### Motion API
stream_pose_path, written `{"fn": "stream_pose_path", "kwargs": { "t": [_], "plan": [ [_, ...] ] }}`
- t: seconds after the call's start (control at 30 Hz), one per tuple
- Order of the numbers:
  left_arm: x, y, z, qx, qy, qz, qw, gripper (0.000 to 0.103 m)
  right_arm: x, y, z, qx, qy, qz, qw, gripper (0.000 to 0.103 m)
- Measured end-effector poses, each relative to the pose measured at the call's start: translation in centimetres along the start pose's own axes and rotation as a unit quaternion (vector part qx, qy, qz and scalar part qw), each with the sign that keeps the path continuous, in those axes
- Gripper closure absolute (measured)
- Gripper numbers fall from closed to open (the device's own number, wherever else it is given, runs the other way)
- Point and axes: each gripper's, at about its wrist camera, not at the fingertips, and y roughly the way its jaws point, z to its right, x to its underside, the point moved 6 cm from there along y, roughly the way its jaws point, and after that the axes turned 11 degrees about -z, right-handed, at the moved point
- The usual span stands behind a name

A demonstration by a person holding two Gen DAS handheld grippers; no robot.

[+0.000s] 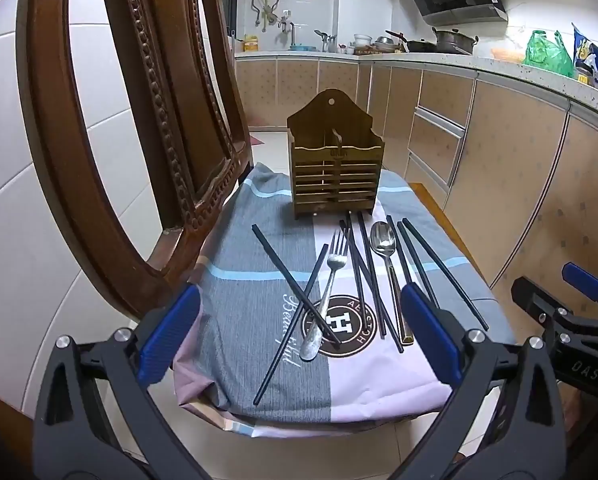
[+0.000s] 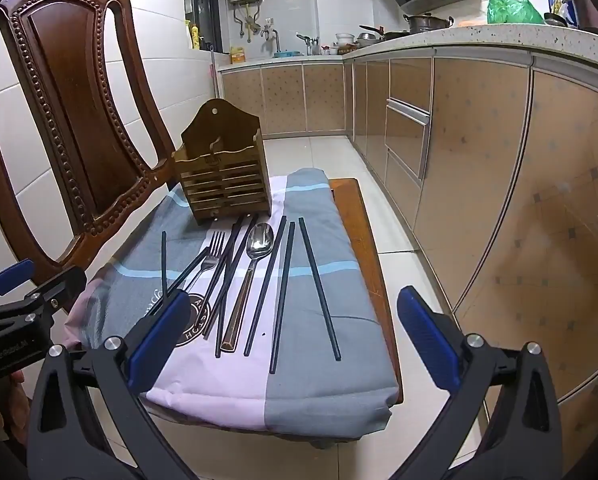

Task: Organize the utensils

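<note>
Two grippers hang wide open above the near edge of a cloth-covered stool (image 1: 227,280), neither one holding anything. The left gripper (image 1: 299,332) has its blue pads spread either side of the utensils, which lie on the cloth ahead of it and below. The right gripper (image 2: 291,336) stands just as wide over the stool's near right part, clear of everything.

The fork (image 1: 327,292) lies near the middle of the cloth, tines toward the far edge, with two dark chopsticks crossing beside its handle on the left. The spoon (image 1: 387,264) lies just right of it, bowl toward the far edge. More dark chopsticks (image 2: 283,292) run roughly lengthwise on both sides of the spoon, and the outermost one (image 2: 319,288) lies alone toward the right edge.

The wooden slatted holder (image 1: 335,172) stands upright at the far edge, apart from both grippers. Its two compartments show only a small hook-like piece at the central divider; what else is inside cannot be told.
</note>
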Motion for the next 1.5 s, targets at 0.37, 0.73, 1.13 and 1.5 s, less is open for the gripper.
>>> {"fn": "stream_pose_path", "kwargs": {
  "t": [0.37,0.73,1.13,1.5],
  "plan": [
    [-0.03,0.22,0.21,0.0,0.004,-0.003,1.0,0.004,0.26,-0.21,0.37,0.001,0.002,0.003,1.0,0.002],
    [-0.04,0.28,0.17,0.001,0.004,-0.004,1.0,0.004,0.32,-0.23,0.39,0.004,0.001,0.003,1.0,0.002],
    [0.02,0.31,0.21,0.0,0.006,-0.005,1.0,0.004,0.37,-0.28,0.53,0.006,-0.001,0.002,1.0,0.002],
    [0.17,0.51,0.12,0.0,0.007,-0.007,0.9999,0.004,0.36,-0.29,0.51,0.006,0.0,0.002,1.0,0.002]
  ]
}}
